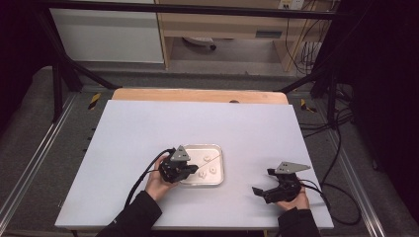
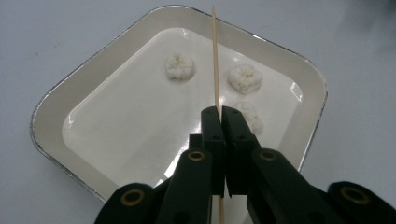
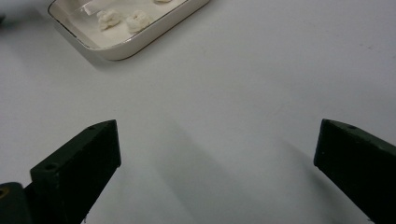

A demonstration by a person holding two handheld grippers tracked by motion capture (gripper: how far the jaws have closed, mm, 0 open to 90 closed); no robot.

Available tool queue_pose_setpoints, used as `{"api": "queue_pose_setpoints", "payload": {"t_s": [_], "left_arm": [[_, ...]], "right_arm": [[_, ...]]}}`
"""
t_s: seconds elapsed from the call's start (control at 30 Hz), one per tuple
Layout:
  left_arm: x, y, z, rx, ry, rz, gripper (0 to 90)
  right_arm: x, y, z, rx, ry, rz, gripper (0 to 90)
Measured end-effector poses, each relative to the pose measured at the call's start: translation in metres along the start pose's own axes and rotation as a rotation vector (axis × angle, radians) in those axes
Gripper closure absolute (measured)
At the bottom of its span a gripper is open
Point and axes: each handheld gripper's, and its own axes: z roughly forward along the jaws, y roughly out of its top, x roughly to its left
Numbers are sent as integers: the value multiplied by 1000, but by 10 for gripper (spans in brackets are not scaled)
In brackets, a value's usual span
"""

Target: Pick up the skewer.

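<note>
A white rectangular tray (image 1: 218, 150) with a metal rim sits near the middle of the table. It holds three small white puffy pieces (image 2: 180, 66), (image 2: 244, 78), (image 2: 251, 117). My left gripper (image 2: 221, 114) hangs over the tray's left part, shut on a thin wooden skewer (image 2: 215, 56) that points out over the pieces. In the high view the left gripper (image 1: 191, 169) reaches over the tray's left edge. My right gripper (image 1: 263, 181) rests open near the table's front right, apart from the tray (image 3: 135, 44), with only bare table between its jaws.
The table top (image 1: 148, 128) is pale and flat, with a wooden strip (image 1: 197, 95) along its far edge. Black cables (image 1: 341, 192) trail off the right side. Dark frame rails stand at both sides.
</note>
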Motion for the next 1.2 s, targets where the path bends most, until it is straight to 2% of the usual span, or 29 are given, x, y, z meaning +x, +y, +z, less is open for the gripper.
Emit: {"api": "queue_pose_setpoints", "payload": {"t_s": [0.4,0.63,1.2], "left_arm": [[-7,3,-6,-3,-3,5,886],[-12,5,-8,2,-9,24,887],[-23,9,-6,19,-23,59,887]], "right_arm": [[3,4,1,0,0,-26,12],[7,6,0,-5,-5,-41,15],[23,19,7,7,-6,-137,26]]}}
